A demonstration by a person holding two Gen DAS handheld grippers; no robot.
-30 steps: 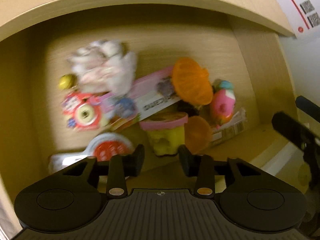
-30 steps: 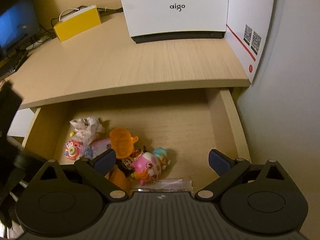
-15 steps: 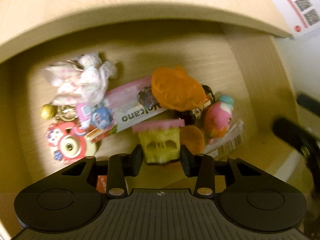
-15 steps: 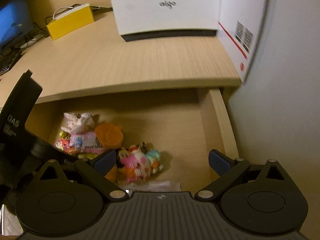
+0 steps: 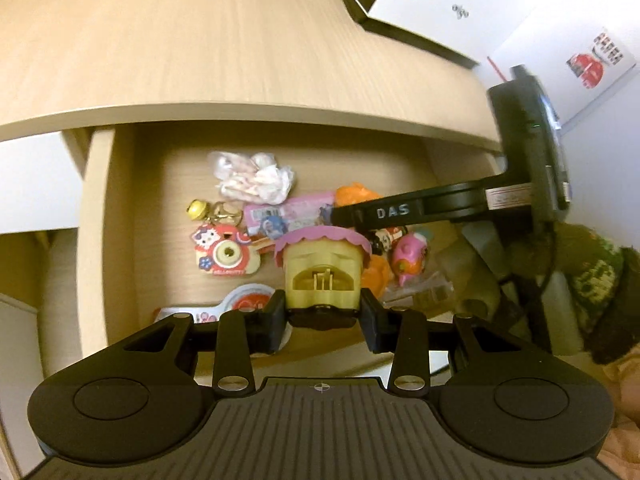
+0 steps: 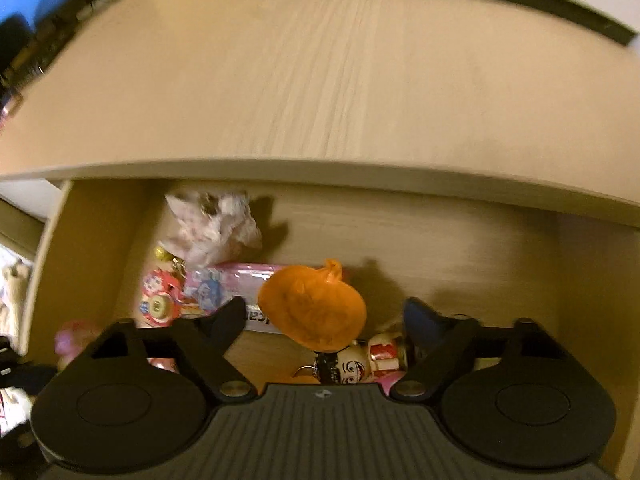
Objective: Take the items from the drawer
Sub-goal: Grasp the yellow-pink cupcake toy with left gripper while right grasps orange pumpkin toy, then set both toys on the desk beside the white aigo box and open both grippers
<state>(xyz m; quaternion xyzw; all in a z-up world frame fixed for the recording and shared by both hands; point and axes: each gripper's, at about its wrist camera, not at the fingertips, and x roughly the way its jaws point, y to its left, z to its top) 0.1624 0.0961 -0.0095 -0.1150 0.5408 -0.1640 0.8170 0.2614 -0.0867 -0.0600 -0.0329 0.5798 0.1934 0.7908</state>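
- Overall, the drawer (image 5: 120, 216) stands open under the desk top (image 5: 224, 56), whose front edge overhangs the rear of the compartment beyond both grippers; any lift must come up and back toward the person to clear that edge.
- The right side of the drawer floor, beyond the right gripper (image 6: 320, 312), is bare and gives open room; clutter fills the left and centre.
- The left gripper (image 5: 324, 312) is clamped on the yellow toy (image 5: 322, 276) by its base, pink frill pointing away from the jaws, the toy raised above the pile.
- The right gripper's jaws have just been closing and stand about half open, one to each side of the orange pumpkin (image 6: 314, 308), pads apparently not yet on it. The pumpkin lies dead ahead, its broad axis across the jaws, stalk to the far side.
- A small figure (image 6: 352, 366) lies just under the pumpkin's near edge and could be snagged.
- The right hand is nearer the pumpkin; the left is already laden.
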